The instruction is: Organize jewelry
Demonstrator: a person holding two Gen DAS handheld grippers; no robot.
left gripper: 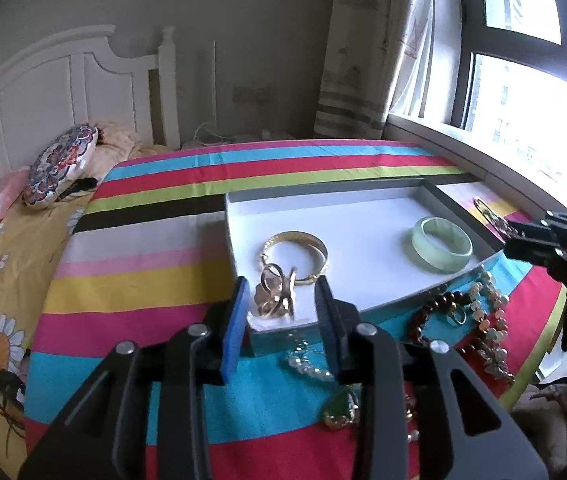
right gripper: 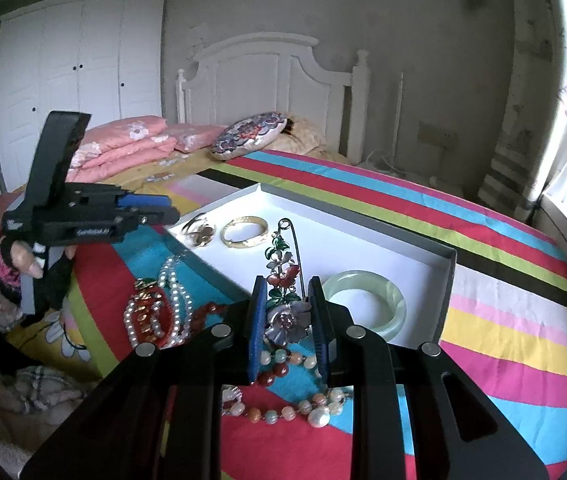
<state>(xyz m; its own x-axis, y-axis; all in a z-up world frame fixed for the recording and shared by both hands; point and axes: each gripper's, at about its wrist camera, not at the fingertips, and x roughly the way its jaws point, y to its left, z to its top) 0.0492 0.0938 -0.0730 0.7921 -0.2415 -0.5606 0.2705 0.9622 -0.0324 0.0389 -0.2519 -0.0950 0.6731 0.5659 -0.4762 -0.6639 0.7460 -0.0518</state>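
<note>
**Desk:** What sits in the white tray (left gripper: 363, 216) on the striped bedspread (left gripper: 155, 240)?

**Photographer:** Three pieces. A gold ring cluster (left gripper: 277, 294) lies in the near corner, touching a gold bangle (left gripper: 297, 254) just behind it. A pale green jade bangle (left gripper: 441, 244) rests well apart, at the tray's other end.

**Desk:** And the left gripper (left gripper: 281, 320)?

**Photographer:** Its jaws stand apart above that near corner, the ring cluster showing between them, with neither blue pad on the metal. From the right-hand camera, the same tool (right gripper: 163, 206) hangs beside the tray edge, a hand (right gripper: 23, 260) on its handle.

**Desk:** The right gripper (right gripper: 285, 308)?

**Photographer:** Pinching a flower brooch (right gripper: 283, 280), enamel leaves and a long pin rising above the pads, held over the tray's near edge.

**Desk:** What remains outside?

**Photographer:** A pearl strand (right gripper: 171, 304), a red pendant piece (right gripper: 145, 312) and a mixed bead necklace (right gripper: 295, 404) lie heaped on the bedspread, in front of the tray.
</note>
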